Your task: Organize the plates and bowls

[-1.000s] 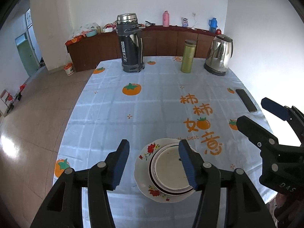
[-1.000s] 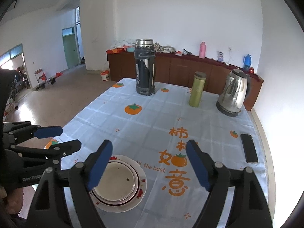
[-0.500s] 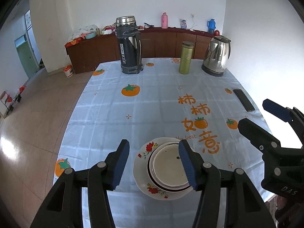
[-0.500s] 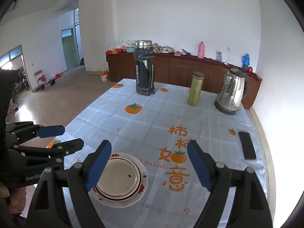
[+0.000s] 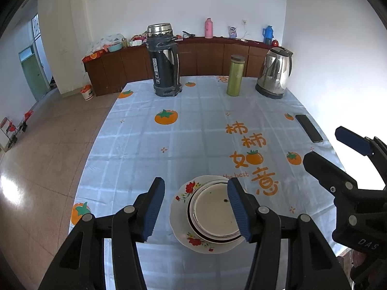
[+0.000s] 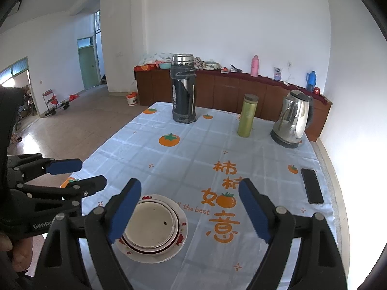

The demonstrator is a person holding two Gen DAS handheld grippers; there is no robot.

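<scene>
A white plate with red flowers point(image 5: 180, 199) point(image 6: 180, 239) lies near the front edge of the table, and a cream bowl with a dark rim point(image 5: 214, 213) point(image 6: 152, 227) sits stacked on it. My left gripper point(image 5: 196, 211) hovers above the stack, open and empty, its right finger overlapping the bowl in the picture. My right gripper point(image 6: 189, 211) hangs open to the right of the stack, holding nothing. Each gripper shows in the other's view: the right gripper point(image 5: 338, 149) at the right edge, the left gripper point(image 6: 77, 176) at the left.
The table wears a pale blue cloth point(image 5: 193, 140) with orange persimmons. At its far end stand a dark thermos point(image 5: 163, 60), a green flask point(image 5: 235, 75) and a steel kettle point(image 5: 274, 72). A black phone point(image 5: 308, 128) lies at the right edge. Brown cabinets line the back wall.
Both views have drawn back and risen a little, so the stack looks slightly smaller and lower. The plate and bowl have not moved, and both grippers stay open.
</scene>
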